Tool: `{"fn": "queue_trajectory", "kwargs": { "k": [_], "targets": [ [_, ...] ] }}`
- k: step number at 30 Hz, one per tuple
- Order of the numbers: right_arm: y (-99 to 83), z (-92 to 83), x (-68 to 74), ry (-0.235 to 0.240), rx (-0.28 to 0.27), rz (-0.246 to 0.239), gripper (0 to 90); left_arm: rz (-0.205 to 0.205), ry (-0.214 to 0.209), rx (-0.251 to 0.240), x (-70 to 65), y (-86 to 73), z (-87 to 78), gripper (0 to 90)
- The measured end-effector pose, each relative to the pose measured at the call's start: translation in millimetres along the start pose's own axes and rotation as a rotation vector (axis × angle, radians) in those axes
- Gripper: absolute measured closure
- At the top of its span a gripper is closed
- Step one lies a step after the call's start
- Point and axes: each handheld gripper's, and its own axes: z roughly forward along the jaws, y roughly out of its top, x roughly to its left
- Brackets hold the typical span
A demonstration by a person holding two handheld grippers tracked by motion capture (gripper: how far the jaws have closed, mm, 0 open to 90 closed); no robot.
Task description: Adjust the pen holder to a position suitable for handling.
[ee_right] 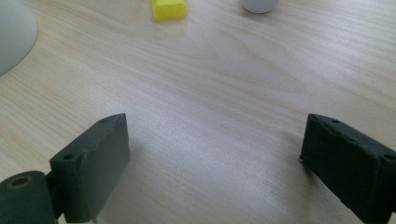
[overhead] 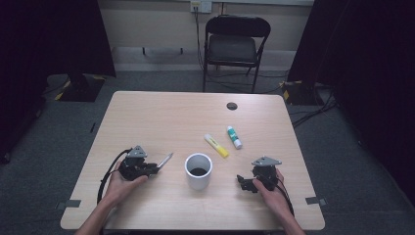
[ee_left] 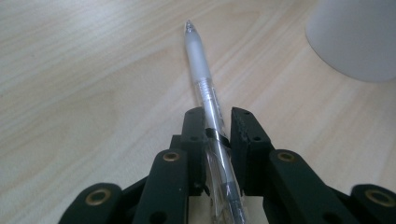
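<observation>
Pale wood-grain table (overhead: 161,112), matte, rounded corners. White cylindrical cup (overhead: 198,171) stands upright mid-table between your hands; inside looks dark, can't tell what's in it. Beyond it lie a yellow highlighter (overhead: 216,145) and a glue stick (overhead: 234,137) with a green band, side by side, apart from each other. Your left gripper (ee_left: 217,128) is clamped on a clear plastic pen (ee_left: 205,88) with a frosted grip: jaws pinch the barrel, tip pointing out ahead, angled up toward the cup's left side, the pen just beside the cup and not touching it. Your right gripper (ee_right: 212,158) sits right of the cup, jaws spread wide, nothing between them, bare wood under them.
</observation>
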Motion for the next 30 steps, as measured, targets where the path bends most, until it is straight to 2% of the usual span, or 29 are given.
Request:
{"fn": "queue_trajectory", "kwargs": {
  "k": [2, 4, 5, 9, 10, 12, 14, 15, 16, 23, 27, 30],
  "targets": [
    [0.0, 0.1, -0.1, 0.0, 0.001, -0.001, 6.6, 0.009, -0.007, 0.013, -2.4, -2.4, -3.2, 76.0],
    [0.1, 0.2, -0.2, -0.001, 0.001, -0.001, 6.6, -0.001, -0.027, 0.008, -4.3, -6.6, -6.1, 76.0],
    [0.1, 0.2, -0.1, -0.001, 0.002, -0.001, 6.4, -0.001, -0.029, 0.023, -5.0, -6.8, -7.8, 75.8],
    [0.3, 0.4, -0.2, -0.003, 0.004, 0.001, 5.9, -0.012, -0.032, 0.03, -6.3, -6.6, -8.8, 74.9],
    [0.3, 0.4, -0.2, -0.004, 0.004, 0.001, 5.9, -0.026, -0.046, 0.025, -5.4, -5.8, -7.7, 74.1],
    [0.3, 0.4, -0.2, -0.004, 0.004, 0.001, 5.9, -0.031, -0.041, 0.026, -5.5, -3.0, -5.6, 69.8],
    [0.3, 0.4, -0.3, -0.004, 0.004, 0.002, 5.8, -0.021, -0.051, 0.029, -8.9, 0.7, -1.6, 64.8],
    [0.3, 0.5, -0.3, -0.004, 0.004, 0.001, 5.7, 0.0, -0.055, 0.047, -11.0, 4.4, 0.8, 64.1],
    [0.3, 0.5, -0.3, -0.004, 0.004, 0.001, 5.7, 0.003, -0.054, 0.049, -12.6, 6.6, 2.8, 63.7],
    [0.3, 0.5, -0.3, -0.004, 0.004, 0.001, 5.7, 0.023, -0.048, 0.056, -13.4, 20.4, 15.8, 63.8],
    [0.3, 0.5, -0.3, -0.004, 0.004, 0.001, 5.7, 0.051, -0.039, 0.059, -15.1, 26.2, 22.1, 65.7],
    [0.3, 0.5, -0.3, -0.004, 0.004, 0.001, 5.7, 0.046, -0.029, 0.047, -17.6, 31.6, 29.6, 68.1]
  ]
}}
